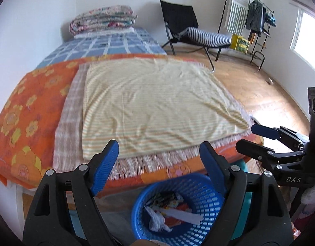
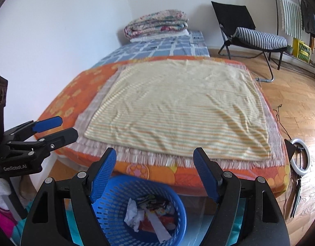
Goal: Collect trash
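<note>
While both claws gape empty, trash [image 2: 149, 215] fills blue basket [image 2: 177, 221]

- Round blue plastic mesh basket [image 1: 198, 203], perforated all round, with white crumpled paper and multicoloured printed wrappers [image 2: 151, 209] inside.
- Cream towel with thin orange and green stripes [image 2: 177, 110] on top.
- Pale checked fringed cloth [image 1: 71, 127] beneath.
- Orange bedspread with yellow flower print [image 1: 28, 110].
- Blue-and-white grid sheet [image 1: 108, 45] behind.
- Black folding chair [image 2: 235, 16], navy-and-white striped cushion [image 2: 262, 39].
- Each black hand-held gripper has ribbed blue pads [image 1: 106, 164].

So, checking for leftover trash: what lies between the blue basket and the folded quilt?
Only bedding: the striped cloth and checked sheet, bare of trash in both views.
</note>
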Action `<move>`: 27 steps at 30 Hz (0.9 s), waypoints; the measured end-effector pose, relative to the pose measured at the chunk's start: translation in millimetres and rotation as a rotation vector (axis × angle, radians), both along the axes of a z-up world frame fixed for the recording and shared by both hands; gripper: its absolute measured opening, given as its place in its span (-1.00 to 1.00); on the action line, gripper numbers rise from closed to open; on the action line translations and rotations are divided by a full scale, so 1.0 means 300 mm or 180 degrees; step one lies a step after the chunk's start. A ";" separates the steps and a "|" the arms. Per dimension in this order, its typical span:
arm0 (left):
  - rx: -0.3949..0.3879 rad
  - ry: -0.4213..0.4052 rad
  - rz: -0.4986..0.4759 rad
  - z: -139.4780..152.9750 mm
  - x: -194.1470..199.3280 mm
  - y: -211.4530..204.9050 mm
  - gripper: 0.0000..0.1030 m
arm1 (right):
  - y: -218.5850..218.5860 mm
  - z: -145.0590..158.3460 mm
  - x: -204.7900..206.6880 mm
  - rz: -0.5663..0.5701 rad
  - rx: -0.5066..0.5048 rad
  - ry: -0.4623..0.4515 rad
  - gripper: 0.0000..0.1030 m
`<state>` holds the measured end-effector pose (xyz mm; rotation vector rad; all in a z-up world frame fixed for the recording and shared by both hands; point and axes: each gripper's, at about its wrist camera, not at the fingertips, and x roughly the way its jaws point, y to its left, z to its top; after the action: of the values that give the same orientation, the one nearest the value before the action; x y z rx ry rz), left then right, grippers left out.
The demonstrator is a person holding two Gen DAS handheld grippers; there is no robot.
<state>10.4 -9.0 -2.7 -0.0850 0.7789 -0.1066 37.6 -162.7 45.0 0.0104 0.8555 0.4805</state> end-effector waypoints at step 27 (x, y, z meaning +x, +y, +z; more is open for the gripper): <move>-0.0022 -0.0312 0.0396 0.089 -0.031 0.052 0.99 | 0.003 0.019 0.022 -0.0140 0.0023 -0.0186 0.55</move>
<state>1.1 6.7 24.0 -0.1335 0.6738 0.0045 44.1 -161.8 50.6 0.0217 0.7948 0.4407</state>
